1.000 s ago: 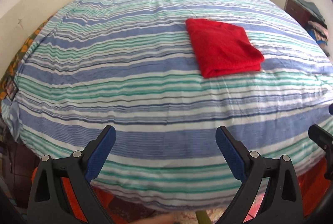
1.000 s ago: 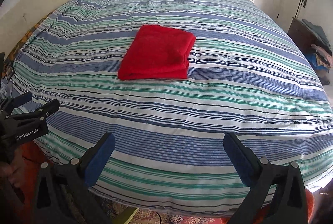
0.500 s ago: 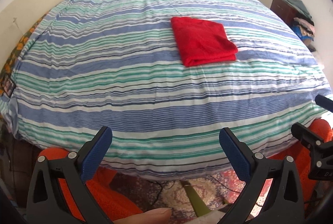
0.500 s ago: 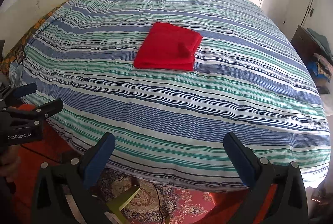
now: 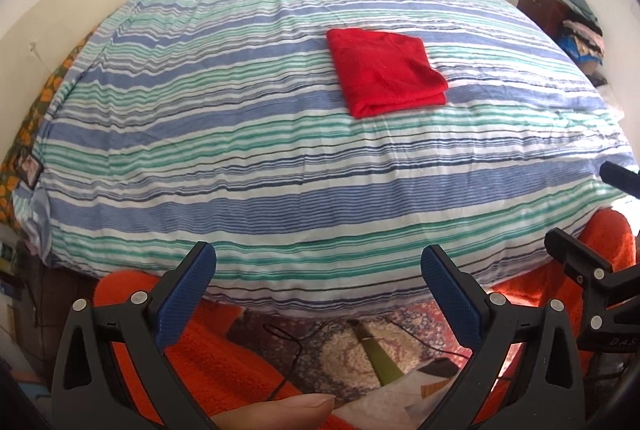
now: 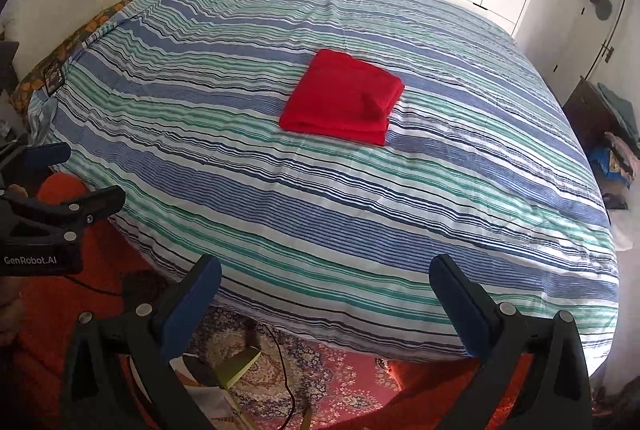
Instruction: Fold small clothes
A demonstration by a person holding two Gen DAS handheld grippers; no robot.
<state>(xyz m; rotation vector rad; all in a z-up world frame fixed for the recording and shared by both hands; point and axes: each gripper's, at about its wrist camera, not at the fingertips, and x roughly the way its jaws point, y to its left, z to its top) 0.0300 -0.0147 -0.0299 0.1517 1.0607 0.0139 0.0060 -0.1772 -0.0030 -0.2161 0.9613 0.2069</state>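
Left wrist view: left tongs spread wide, gripping nothing, held off the near edge of the bed. Red garment lies folded in a neat rectangle, well apart, on the bed's far right half.

Right wrist view: right tongs likewise released and empty. Garment looks finished; folding step seems complete. Next move likely calls for fetching another piece.

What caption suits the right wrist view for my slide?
Folded red cloth on striped bed; right gripper open, empty.
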